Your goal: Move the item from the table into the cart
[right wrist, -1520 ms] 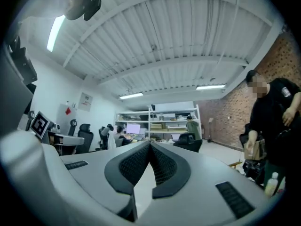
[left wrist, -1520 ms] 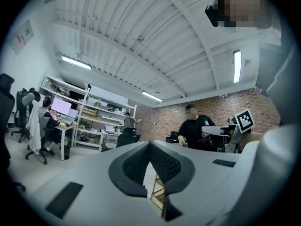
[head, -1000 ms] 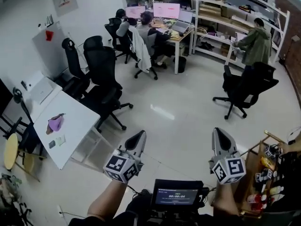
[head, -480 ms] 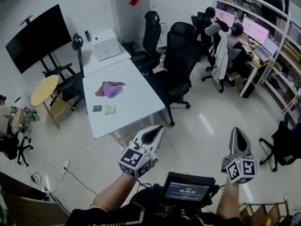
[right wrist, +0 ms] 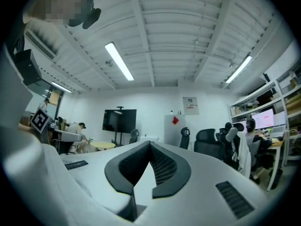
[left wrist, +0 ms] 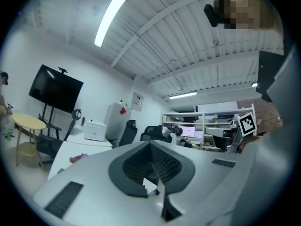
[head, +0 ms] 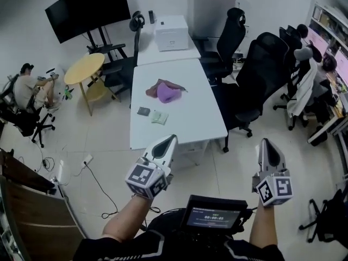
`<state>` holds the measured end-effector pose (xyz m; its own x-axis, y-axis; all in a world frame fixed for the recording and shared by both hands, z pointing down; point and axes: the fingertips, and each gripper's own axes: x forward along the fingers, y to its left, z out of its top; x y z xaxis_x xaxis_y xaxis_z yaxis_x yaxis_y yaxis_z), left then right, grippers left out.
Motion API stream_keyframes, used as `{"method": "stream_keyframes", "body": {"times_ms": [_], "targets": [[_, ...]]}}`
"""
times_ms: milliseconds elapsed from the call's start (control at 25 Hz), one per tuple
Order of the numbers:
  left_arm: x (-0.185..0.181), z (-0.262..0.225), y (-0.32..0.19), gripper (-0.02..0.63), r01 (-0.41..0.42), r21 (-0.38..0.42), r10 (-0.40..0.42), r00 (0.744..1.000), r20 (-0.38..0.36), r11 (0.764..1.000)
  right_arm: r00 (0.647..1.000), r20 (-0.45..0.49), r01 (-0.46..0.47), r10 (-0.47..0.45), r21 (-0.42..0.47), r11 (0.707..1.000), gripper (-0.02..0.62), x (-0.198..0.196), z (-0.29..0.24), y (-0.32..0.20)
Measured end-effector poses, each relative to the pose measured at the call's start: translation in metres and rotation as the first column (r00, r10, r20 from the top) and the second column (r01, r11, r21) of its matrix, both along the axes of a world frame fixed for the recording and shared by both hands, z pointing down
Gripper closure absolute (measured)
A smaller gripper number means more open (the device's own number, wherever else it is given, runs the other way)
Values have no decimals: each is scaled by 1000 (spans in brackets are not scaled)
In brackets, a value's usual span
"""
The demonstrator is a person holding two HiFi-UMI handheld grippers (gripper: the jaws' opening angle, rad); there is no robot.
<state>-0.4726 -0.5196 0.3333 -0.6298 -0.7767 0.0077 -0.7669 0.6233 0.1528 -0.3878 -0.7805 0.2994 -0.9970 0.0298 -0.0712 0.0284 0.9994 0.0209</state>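
Fingers (right wrist: pixel 169 169) tip-to-tip, right gripper view — purple item (head: pixel 167 93), head view

A large black flat screen (head: pixel 87 10) on a stand stands behind a round yellow side table (head: pixel 84 68). Tall black mesh office chairs (head: pixel 263 69) cluster at right. A seated person (head: pixel 24 90) is far left.
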Motion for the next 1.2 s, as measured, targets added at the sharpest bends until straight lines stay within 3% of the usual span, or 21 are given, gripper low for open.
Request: {"method": "stream_keyframes", "body": {"times_ms": [120,360,520,600,720,800,920,1120,1200], "targets": [[-46,11,24,606,124,-28,-124,992,2,992,991,-15,129,-130,-12,992,591,-76,14,14],[-137,-2,97,606,299,-51,-299,954,7,953,945,-52,323,-322,-5,947,574,-209,10,84],[-206,3,166,606,335,-45,-336,942,-8,941,919,-74,388,-387,-4,922,571,-295,16,155],[-240,8,203,606,339,-54,-340,940,-6,939,907,-94,412,-411,-2,911,496,-334,23,194],[-287,19,252,606,329,-65,-330,944,-18,942,885,-146,446,-441,3,895,482,-389,39,252],[-318,27,275,606,320,-69,-323,946,-33,945,859,-199,483,-472,7,876,425,-425,53,287],[-358,47,290,606,319,-78,-325,942,-82,945,807,-285,541,-518,5,841,419,-471,80,320],[-418,74,278,606,340,-130,-353,931,-97,931,715,-392,629,-579,-3,778,321,-535,130,330],[-429,87,272,606,346,-151,-364,924,-120,926,664,-438,668,-606,-17,744,321,-548,153,336]]}}
